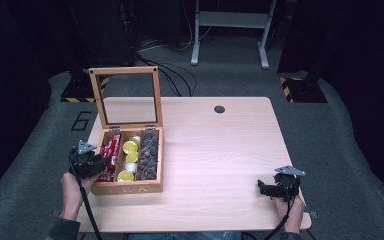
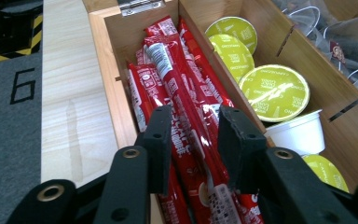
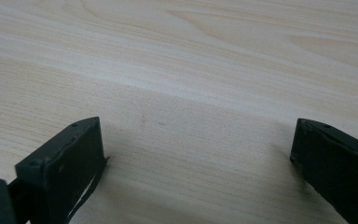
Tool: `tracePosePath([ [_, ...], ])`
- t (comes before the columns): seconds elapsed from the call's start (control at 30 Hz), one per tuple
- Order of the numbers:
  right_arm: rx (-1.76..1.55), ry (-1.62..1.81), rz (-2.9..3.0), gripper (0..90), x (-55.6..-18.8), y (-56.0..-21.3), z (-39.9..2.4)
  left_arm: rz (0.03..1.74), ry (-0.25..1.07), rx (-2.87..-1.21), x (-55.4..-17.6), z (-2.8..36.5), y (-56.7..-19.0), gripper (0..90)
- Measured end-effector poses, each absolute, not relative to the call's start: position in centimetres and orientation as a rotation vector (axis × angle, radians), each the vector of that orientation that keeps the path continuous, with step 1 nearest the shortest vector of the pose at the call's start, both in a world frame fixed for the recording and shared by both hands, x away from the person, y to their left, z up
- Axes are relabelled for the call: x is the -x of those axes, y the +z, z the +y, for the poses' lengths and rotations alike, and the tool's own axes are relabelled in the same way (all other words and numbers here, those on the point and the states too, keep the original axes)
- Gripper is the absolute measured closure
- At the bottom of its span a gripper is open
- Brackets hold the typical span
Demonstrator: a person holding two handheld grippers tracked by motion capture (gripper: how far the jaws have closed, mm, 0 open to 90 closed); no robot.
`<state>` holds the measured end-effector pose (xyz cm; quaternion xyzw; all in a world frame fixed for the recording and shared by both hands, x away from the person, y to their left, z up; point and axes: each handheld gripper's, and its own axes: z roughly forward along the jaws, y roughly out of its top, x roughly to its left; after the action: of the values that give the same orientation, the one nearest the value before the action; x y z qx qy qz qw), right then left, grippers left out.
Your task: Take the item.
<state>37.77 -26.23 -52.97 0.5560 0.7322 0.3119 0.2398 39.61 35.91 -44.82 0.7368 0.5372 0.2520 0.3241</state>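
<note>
- Pale wooden table [image 1: 220, 150] carries an open wooden compartment box [image 1: 125, 189] at its left, lid up.
- Left gripper [image 2: 193, 140] hovers, jaws part-spread, over glossy red sachets [image 2: 177, 88] in the leftmost compartment; they look slippery, and a pinch could lift several.
- Right gripper [image 3: 198, 154], jaws spread wide, rests low over bare table.

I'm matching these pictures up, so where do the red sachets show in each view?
High view: red sachets in the wooden box's left compartment, beside the left claw.
Left gripper view: centre, red sachets running between the claw's jaws.
Right gripper view: not in it.
Shared landmark: yellow-lidded cups.
</note>
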Motion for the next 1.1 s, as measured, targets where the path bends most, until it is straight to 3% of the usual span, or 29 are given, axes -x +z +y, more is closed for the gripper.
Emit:
tracePosePath([
  [0.57,-1.52,0.857,2.005,2.3,-37.8,-53.0,-26.2,1.475,0.635,-1.903,-40.3,35.7,-45.4,80.2],
  [1.1,-1.522,0.857,2.003,2.3,-37.8,-53.0,-26.2,1.441,0.683,-1.841,-39.6,35.7,-44.3,82.0],
])
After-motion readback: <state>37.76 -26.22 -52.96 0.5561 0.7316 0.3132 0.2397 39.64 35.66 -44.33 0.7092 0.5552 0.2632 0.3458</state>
